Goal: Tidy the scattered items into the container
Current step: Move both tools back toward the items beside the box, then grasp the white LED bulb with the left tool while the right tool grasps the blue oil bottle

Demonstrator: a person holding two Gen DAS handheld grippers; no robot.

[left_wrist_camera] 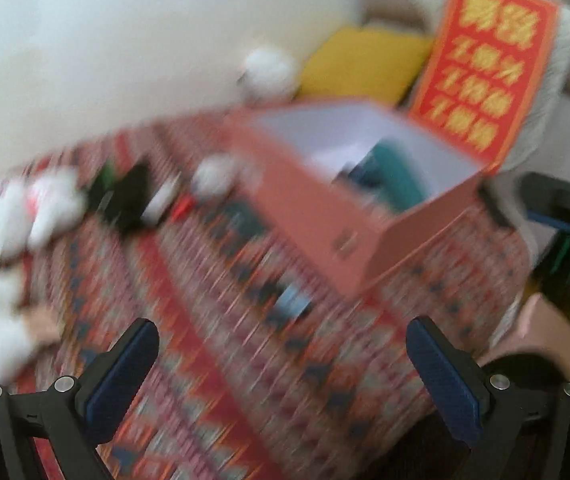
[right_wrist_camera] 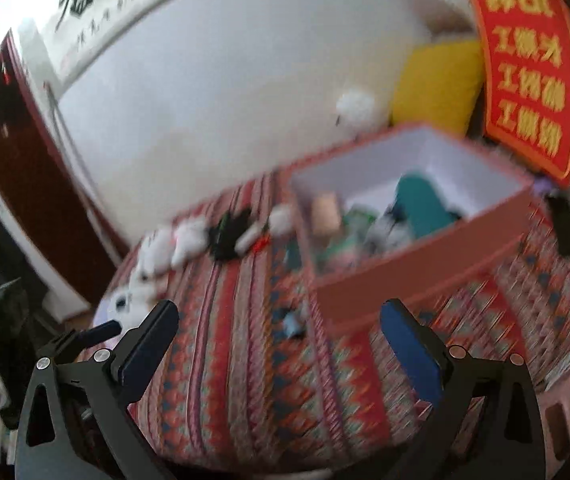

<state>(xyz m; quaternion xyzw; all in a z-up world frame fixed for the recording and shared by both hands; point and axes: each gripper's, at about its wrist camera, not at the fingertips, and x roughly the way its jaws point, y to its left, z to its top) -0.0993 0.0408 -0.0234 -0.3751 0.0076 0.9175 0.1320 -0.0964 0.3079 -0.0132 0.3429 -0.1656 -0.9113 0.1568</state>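
Note:
Both views are blurred by motion. An open salmon-pink box (left_wrist_camera: 325, 220) (right_wrist_camera: 425, 276) with a white inside stands on a red patterned tablecloth (left_wrist_camera: 225, 360) (right_wrist_camera: 245, 380); a teal item (left_wrist_camera: 397, 176) (right_wrist_camera: 421, 204) and several other things lie in it. Its red lid (left_wrist_camera: 489, 64) (right_wrist_camera: 529, 68) with yellow characters stands up behind. White fluffy items (left_wrist_camera: 25, 208) (right_wrist_camera: 173, 244), a black item (left_wrist_camera: 125, 196) (right_wrist_camera: 229, 236) and a small blue-grey piece (left_wrist_camera: 293, 300) (right_wrist_camera: 291, 322) lie scattered on the cloth. My left gripper (left_wrist_camera: 281, 344) and right gripper (right_wrist_camera: 279, 322) hover open and empty above the cloth, short of the box.
A yellow cushion (left_wrist_camera: 361, 64) (right_wrist_camera: 437, 84) and a white round thing (left_wrist_camera: 269, 72) (right_wrist_camera: 355, 106) sit behind the table against a white wall. A dark red door (right_wrist_camera: 25, 184) is at the left. A pink stool (left_wrist_camera: 545, 340) stands beyond the table's right edge.

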